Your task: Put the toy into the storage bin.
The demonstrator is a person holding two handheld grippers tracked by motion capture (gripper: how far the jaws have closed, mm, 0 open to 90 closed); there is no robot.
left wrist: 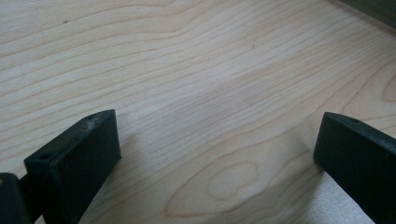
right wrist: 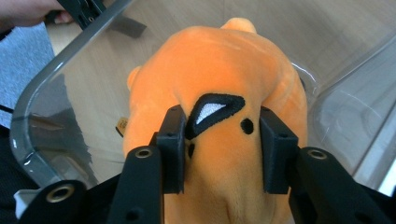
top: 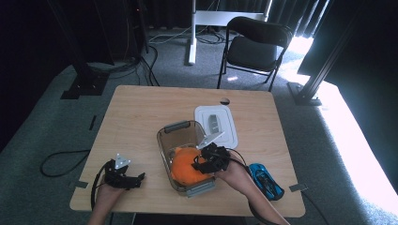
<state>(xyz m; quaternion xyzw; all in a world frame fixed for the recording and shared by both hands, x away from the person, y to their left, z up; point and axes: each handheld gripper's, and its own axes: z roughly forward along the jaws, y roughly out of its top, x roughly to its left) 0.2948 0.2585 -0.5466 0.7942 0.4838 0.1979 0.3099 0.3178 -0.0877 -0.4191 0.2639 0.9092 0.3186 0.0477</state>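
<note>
We are easing the right tool [right wrist: 223, 149] off the orange plush toy [right wrist: 219, 84] inside the clear bin [top: 165, 140]; its jaws are spreading, the left tool [left wrist: 219, 158] idling spread.

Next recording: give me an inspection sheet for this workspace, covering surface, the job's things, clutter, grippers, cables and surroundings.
Surface: light wooden table, bare under the left gripper.
Job's things: orange plush toy lies inside the clear plastic bin, which has grey handles at both ends.
Clutter: white lid beside the bin; blue toy car near the table's right front edge.
Grippers: left gripper rests low over the table, jaws wide open, nothing between them. Right gripper is in the bin, jaws on either side of the plush's face; whether the pads press on it cannot be told.
Cables: black cable loops on the floor left of the table.
Surroundings: black folding chair, dark curtains, grey carpet.
</note>
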